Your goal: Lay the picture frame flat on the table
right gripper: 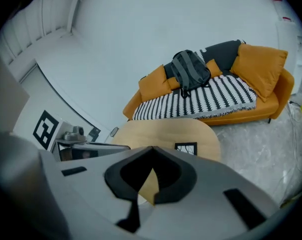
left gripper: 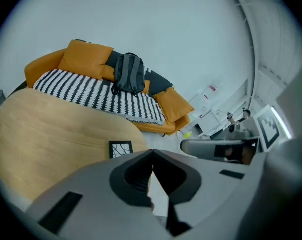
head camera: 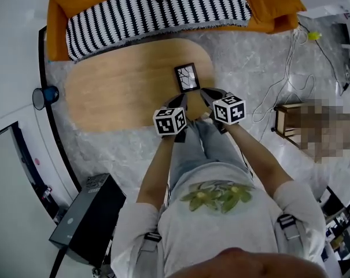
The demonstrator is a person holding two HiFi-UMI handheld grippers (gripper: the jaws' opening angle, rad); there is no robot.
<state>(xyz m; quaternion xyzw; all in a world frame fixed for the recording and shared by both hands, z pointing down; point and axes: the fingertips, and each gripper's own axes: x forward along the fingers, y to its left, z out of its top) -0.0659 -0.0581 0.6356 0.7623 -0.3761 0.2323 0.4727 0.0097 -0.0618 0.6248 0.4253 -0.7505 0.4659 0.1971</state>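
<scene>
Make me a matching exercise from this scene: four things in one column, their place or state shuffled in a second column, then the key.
Column one
1. picture frame
2. backpack
3. left gripper
4. black box

Column two
A. on the orange sofa
B. jaws shut, nothing between them
C. on the grey floor
D. on the wooden table

Pairs: 1-D, 2-A, 3-B, 4-C

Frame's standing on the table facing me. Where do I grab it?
Probably its top edge, coming from above on your near side. The picture frame stands about upright on the wooden table with its face toward you, so that thin edge is free to pinch front and back.
</scene>
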